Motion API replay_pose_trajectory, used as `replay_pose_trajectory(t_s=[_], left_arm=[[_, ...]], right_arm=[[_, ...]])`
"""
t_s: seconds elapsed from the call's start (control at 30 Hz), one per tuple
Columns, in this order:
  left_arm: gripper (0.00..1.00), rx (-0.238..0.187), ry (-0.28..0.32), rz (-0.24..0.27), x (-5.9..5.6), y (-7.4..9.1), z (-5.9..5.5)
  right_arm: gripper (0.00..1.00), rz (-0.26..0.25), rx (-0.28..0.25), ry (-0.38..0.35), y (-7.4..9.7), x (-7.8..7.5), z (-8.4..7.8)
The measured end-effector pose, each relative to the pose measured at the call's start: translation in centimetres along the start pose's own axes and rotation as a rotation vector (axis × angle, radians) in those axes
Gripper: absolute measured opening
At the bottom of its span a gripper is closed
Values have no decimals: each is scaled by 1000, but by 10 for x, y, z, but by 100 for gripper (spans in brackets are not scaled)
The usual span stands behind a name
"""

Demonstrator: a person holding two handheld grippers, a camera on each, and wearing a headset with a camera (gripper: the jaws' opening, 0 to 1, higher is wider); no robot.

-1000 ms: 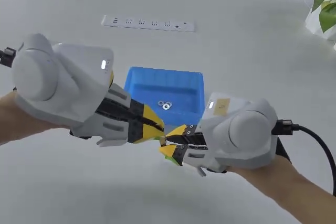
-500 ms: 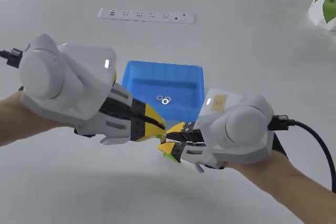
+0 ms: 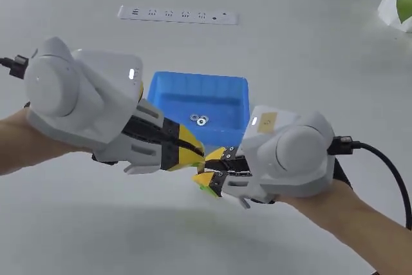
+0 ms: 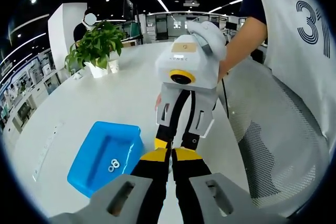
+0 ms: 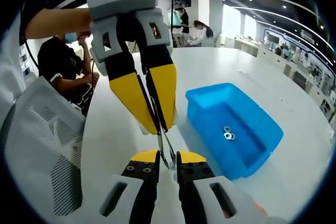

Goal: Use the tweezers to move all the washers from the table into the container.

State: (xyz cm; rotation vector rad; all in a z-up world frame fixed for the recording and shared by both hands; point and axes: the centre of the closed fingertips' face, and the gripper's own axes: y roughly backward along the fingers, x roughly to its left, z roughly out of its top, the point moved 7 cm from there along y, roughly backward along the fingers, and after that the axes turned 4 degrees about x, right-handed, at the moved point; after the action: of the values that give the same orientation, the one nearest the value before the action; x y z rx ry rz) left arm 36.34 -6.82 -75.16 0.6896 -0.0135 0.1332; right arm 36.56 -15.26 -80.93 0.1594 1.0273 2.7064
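Two grippers meet beside a blue container (image 3: 193,88) holding washers (image 3: 201,120).
The left gripper (image 3: 196,154) pinches tweezers (image 5: 161,142); the right gripper's (image 5: 168,158) jaws flank them, grip unclear.

On the person's white jersey (image 4: 294,35) I read a large dark "3" with a cut-off "1", and above it letters like "mersh". The small yellow label (image 3: 268,121) is too tiny to read.

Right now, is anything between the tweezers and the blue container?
Nothing visible does. The tweezers sit pinched where the jaws meet, and only bare table lies between them and the container, which already holds washers.
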Motion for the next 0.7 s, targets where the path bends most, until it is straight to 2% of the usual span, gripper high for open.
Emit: replay_pose_trajectory(t_s=[0.37,0.7], left_arm=[[6,10,1,-2,0,2,-1],[6,17,2,-5,0,2,-1]], right_arm=[[13,14,17,12,-4,-1,-2],[12,38,6,1,-4,-1,-3]])
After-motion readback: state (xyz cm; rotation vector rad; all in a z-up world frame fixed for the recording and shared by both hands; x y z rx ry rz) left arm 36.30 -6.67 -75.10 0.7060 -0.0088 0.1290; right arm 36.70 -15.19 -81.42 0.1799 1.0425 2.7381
